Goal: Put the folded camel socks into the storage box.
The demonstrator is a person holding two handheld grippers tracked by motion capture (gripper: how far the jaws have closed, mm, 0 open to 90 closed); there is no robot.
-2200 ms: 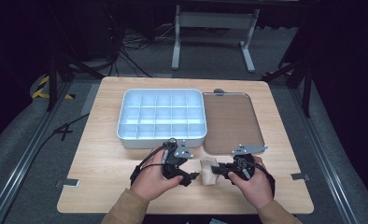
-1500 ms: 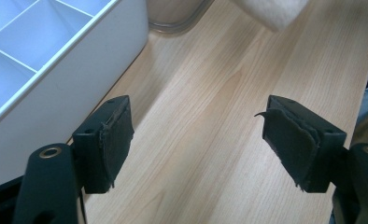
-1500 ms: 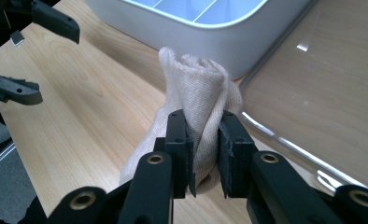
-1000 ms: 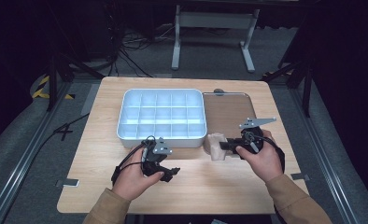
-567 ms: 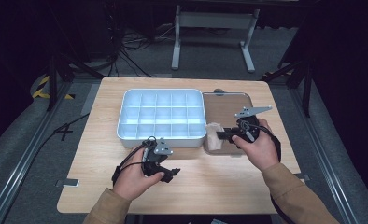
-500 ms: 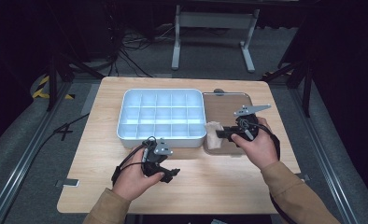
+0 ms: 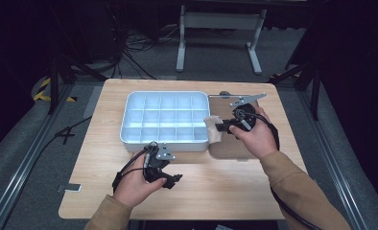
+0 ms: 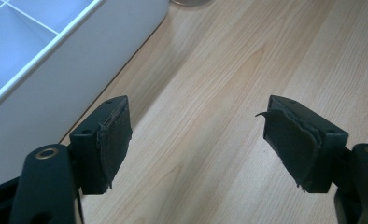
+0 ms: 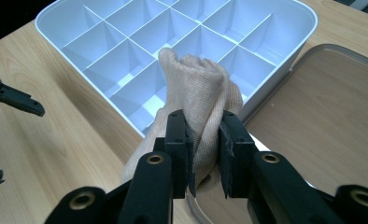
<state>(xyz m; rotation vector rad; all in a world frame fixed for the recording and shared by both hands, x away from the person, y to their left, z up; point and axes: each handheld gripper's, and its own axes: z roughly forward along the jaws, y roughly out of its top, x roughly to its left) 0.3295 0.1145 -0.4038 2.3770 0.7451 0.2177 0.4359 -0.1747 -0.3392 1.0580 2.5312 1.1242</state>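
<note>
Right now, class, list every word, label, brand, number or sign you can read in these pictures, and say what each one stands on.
None: no readable text stands on anything.
The white compartment tray is plain.
The beige cloth in the right hand-held gripper is plain.
The wooden table and the flat lid carry no writing.

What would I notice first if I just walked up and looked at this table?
Probably the beige rolled cloth, pinched in the right tongs and held at the near right corner of the white tray. That tray sits in the middle of the wooden table, split into many small square compartments that look empty. Nearer the person, the left tongs stand wide open over bare wood, holding nothing.
</note>
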